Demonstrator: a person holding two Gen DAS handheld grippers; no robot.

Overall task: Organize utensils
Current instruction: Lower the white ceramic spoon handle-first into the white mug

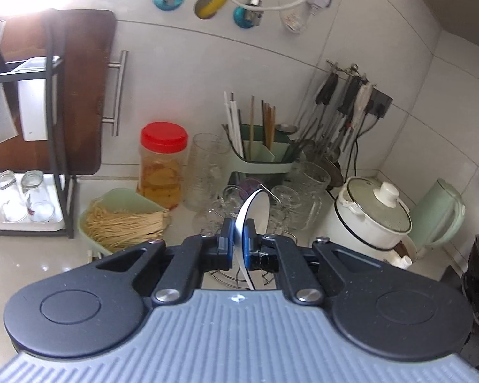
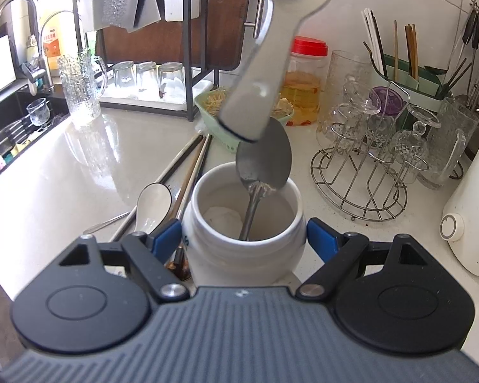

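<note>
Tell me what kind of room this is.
Most likely a home kitchen: a sink with a faucet sits at the counter's end, a green holder of chopsticks stands by the tiled wall, and a white lidded cooking pot sits nearby.

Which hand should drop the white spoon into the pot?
Left. Its tool already grips the white spoon right above the white pot. The right tool sits wide around the pot, probably steadying it.
</note>
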